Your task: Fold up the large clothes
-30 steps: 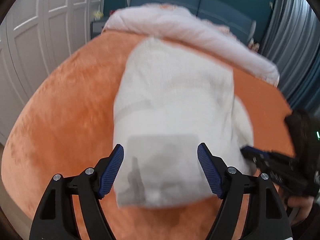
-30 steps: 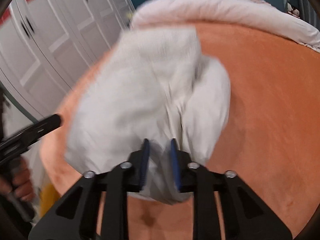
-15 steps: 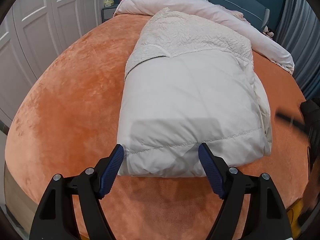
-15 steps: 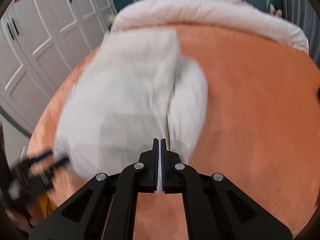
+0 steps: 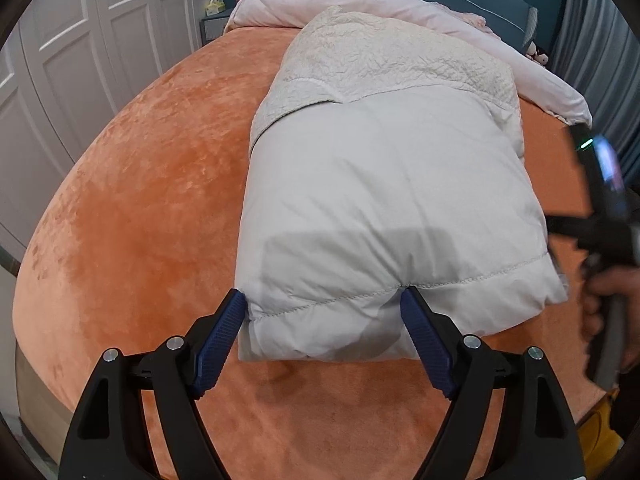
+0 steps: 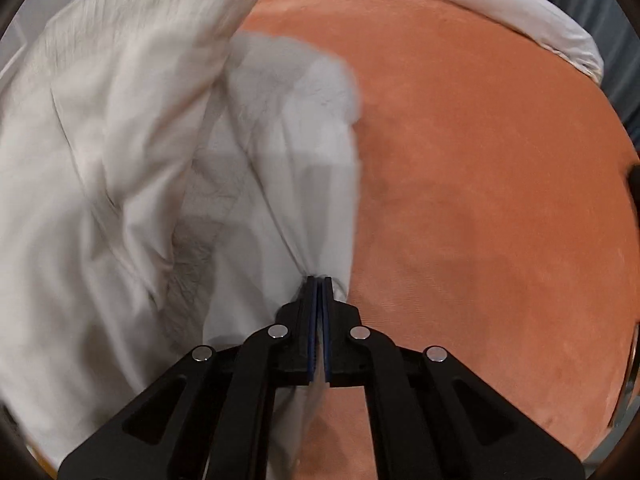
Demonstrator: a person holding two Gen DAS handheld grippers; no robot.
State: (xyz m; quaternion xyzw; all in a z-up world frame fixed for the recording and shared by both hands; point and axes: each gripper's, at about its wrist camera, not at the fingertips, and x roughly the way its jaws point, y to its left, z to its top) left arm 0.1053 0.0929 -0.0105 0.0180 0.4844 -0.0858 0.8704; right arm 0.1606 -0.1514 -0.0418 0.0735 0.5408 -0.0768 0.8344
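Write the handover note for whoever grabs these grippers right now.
Left gripper: open, fingers either side of the jacket's near corner, gripping nothing.
Right gripper: shut on a pinch of the jacket's white fabric at its right side, view blurred by motion.
Jacket: a folded white bundle on the orange bed, quilted part at the far end; pink duvet behind it.
Done: jacket folded into a compact block.
Left: probably finish the right-side tuck or fold, release, square the edges.
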